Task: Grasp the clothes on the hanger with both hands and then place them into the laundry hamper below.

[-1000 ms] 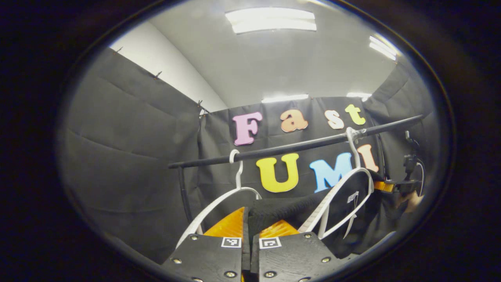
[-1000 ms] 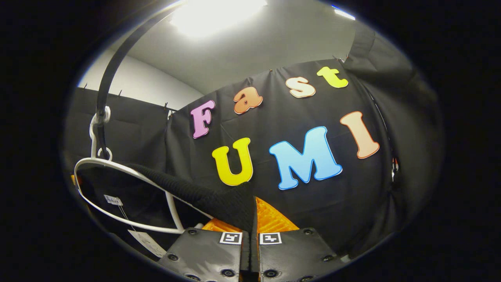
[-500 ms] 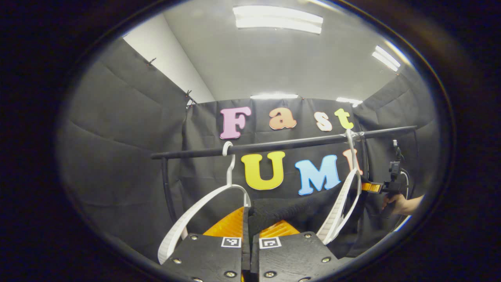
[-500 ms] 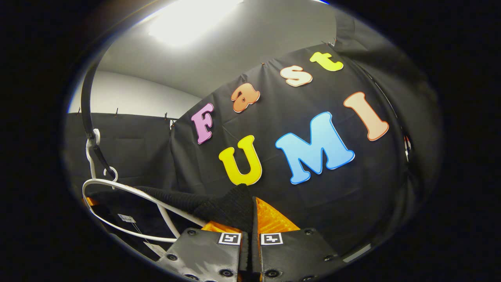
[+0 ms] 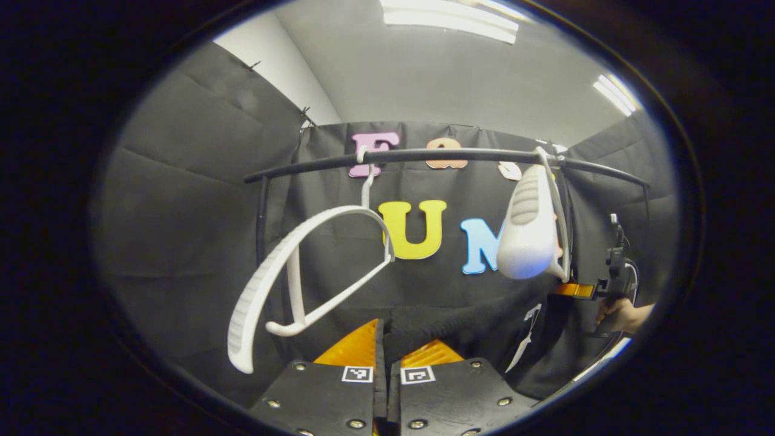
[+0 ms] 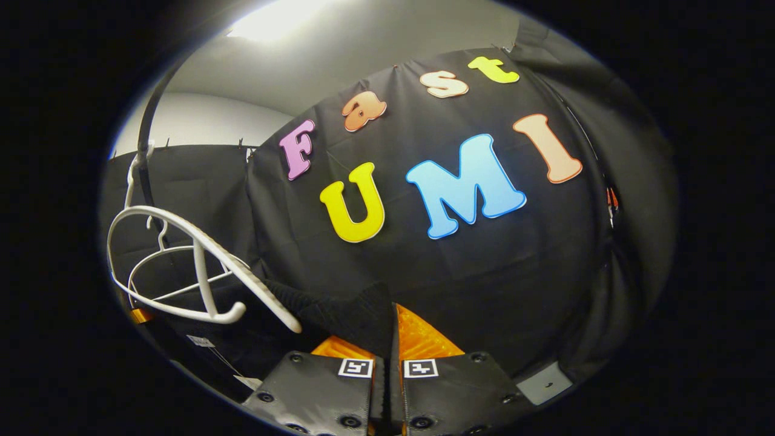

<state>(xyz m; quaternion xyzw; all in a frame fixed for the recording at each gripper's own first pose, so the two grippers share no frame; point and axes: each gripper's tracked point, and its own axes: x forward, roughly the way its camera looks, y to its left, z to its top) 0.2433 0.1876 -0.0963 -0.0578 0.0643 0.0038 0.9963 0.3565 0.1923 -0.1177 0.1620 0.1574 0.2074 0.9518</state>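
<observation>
- Black cloth walls enclose the booth; a dark rail (image 5: pixel 424 156) carries two bare white hangers (image 5: pixel 290 284).
- Left hand-held gripper (image 5: pixel 387 345): fingers closed on the black garment (image 5: pixel 448 321), below the hangers.
- Right hand-held gripper (image 6: pixel 390 339): fingers pinch the garment's other end.
- Hamper: hidden.

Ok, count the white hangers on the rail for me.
2. One white hanger hangs near the left end of the rail; the other white hanger hangs toward its right end. Both are bare; none looks hidden.
</observation>
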